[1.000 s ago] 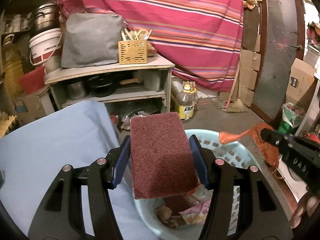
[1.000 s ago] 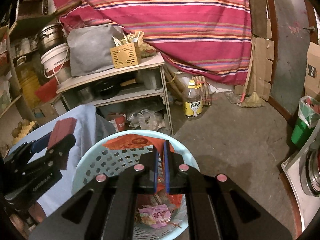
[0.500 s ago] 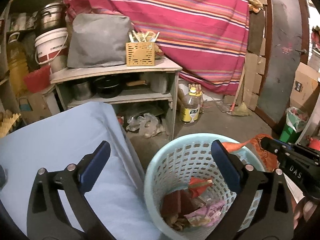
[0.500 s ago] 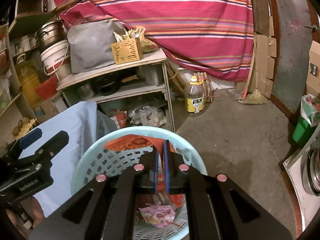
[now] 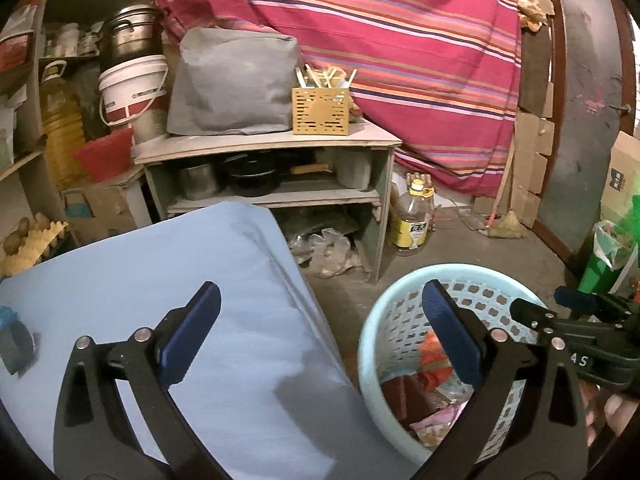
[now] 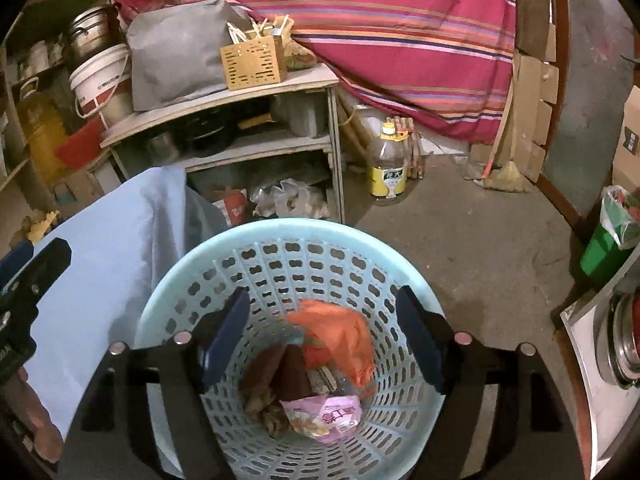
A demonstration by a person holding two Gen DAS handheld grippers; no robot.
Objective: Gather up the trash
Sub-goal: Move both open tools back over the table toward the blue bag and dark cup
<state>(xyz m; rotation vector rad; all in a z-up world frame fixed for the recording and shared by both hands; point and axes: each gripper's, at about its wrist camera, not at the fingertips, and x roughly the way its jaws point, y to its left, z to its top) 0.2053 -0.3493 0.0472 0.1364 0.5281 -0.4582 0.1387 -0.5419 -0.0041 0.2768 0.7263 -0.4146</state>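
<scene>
While both sets of jaws are standing wide apart and gripping nothing, the right gripper (image 6: pixel 322 334) is hovering directly over the pale blue basket (image 6: pixel 224 248). An orange wrapper (image 6: pixel 340 334), a dark red scouring pad (image 6: pixel 294 372) and a pink packet (image 6: pixel 324 416) are lying inside it. At about three o'clock of the blue-covered table (image 5: pixel 160 280), the basket is sitting on the floor, with the left gripper (image 5: pixel 320 336) hanging across the table's edge and the basket's rim.
</scene>
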